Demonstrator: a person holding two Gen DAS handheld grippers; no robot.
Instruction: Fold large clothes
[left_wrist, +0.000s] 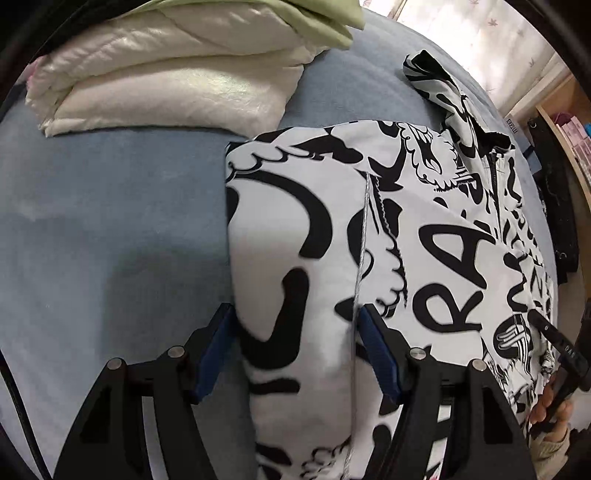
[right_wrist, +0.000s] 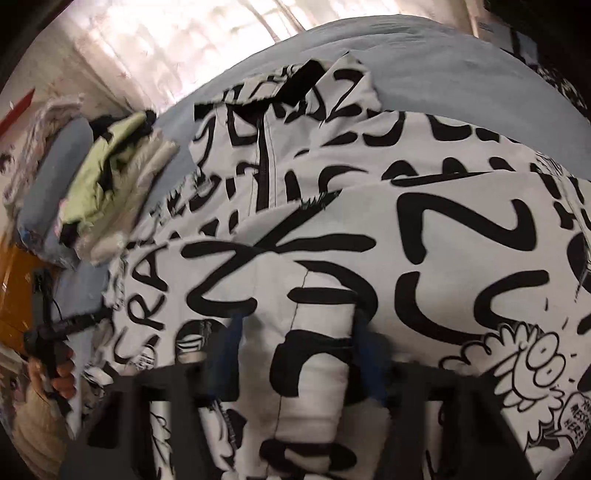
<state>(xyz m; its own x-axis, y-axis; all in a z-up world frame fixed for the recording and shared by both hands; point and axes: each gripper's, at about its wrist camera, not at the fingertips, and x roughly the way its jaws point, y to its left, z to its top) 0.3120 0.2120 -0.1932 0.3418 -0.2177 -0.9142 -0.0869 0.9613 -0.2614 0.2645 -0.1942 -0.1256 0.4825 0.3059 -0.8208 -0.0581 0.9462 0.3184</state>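
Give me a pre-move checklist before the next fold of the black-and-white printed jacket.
1. Jacket lies on the blue bed cover: ok.
2. Left gripper straddles the folded jacket edge, jaws apart: ok.
3. Right gripper has jacket fabric between its jaws: ok; pressing on it: cannot tell, view blurred.
4. Folded cream pile lies apart from the jacket: ok.
5. Far collar end flat: not ok, rumpled.
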